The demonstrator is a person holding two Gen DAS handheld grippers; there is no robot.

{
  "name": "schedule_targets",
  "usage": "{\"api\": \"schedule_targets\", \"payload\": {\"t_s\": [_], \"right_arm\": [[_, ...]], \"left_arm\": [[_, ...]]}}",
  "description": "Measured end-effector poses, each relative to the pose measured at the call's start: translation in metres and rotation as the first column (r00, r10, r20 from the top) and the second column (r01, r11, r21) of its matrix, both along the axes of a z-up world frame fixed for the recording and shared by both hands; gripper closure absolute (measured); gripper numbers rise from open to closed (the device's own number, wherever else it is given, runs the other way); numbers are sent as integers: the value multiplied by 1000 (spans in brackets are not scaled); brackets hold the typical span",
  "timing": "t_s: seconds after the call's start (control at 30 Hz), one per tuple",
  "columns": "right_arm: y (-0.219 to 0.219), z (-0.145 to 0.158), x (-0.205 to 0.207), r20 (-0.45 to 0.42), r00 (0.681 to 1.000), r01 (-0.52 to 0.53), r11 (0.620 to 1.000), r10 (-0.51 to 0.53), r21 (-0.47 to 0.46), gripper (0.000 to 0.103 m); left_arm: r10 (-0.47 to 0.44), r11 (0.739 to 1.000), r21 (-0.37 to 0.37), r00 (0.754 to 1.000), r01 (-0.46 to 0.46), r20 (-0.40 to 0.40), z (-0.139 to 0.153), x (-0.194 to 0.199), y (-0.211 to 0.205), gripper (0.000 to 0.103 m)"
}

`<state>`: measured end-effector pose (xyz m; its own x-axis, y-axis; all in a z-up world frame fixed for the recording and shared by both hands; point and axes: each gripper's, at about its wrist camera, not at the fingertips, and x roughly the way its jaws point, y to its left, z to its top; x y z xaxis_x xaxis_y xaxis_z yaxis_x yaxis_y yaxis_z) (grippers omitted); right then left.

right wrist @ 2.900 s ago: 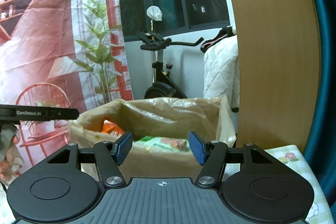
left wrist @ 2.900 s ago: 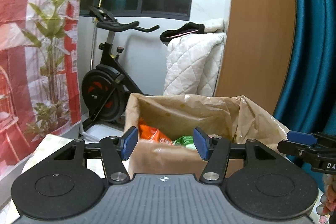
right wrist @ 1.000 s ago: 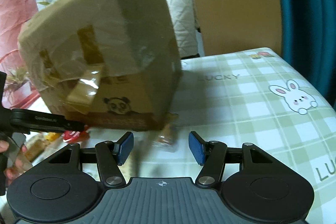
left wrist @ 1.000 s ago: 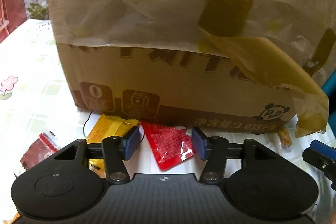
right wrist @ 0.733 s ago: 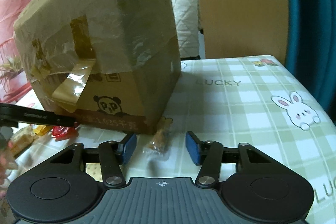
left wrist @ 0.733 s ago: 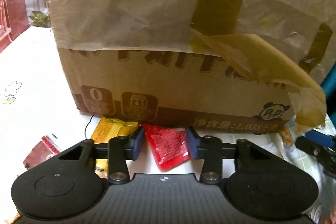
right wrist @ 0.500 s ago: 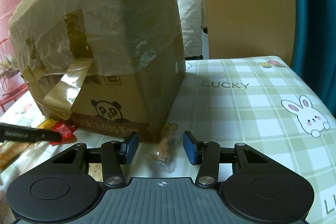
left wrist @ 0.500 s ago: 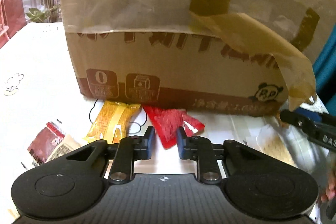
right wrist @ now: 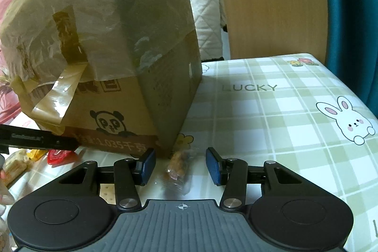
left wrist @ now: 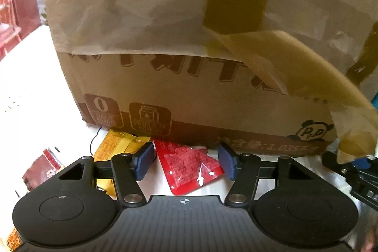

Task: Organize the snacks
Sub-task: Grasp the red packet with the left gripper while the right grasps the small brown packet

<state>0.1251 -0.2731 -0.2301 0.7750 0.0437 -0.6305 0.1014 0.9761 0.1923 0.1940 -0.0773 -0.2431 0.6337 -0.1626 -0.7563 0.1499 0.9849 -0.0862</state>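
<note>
Nearest, the left gripper (left wrist: 185, 163), tilted downward, is opening around a flat red snack packet (left wrist: 189, 167) without pinching it, the right gripper (right wrist: 180, 165) stands unclenched astride a clear-wrapped brown snack (right wrist: 177, 169), both hemmed by the plastic-lined cardboard box (right wrist: 118, 77), open checked tablecloth (right wrist: 271, 124) rightward.

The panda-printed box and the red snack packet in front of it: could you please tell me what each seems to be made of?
The box looks like matte brown corrugated cardboard with dark printing; a thin, crinkled, translucent plastic liner is folded over its top, and glossy tan packing tape is peeling off it. The red snack packet seems to be shiny plastic film, since it shows bright glare spots and its contents show through.
</note>
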Motion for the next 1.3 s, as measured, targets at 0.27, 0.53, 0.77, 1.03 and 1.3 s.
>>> {"api": "schedule_targets", "payload": {"t_s": [0.27,0.53,0.77,1.03,1.3], "right_arm": [[0,-1,-2,4,1000,0,1000,0,17,59],[0,-1,-2,4,1000,2,1000,-2,19,59],[12,-2,4,-21,1000,10,998,-11,-62,59],[16,-3,3,-21,999,22,995,-24,-97,82],[14,1,-2,-17,999,31,996,-33,-89,86]], "left_arm": [[-37,996,85,999,34,32,-4,-12,-20,53],[-117,992,45,992,116,36,-2,-48,7,53],[-107,994,32,994,106,32,-1,-56,14,53],[-100,995,15,995,100,27,-6,-41,28,53],[-90,996,-9,994,91,61,5,-51,40,53]]}}
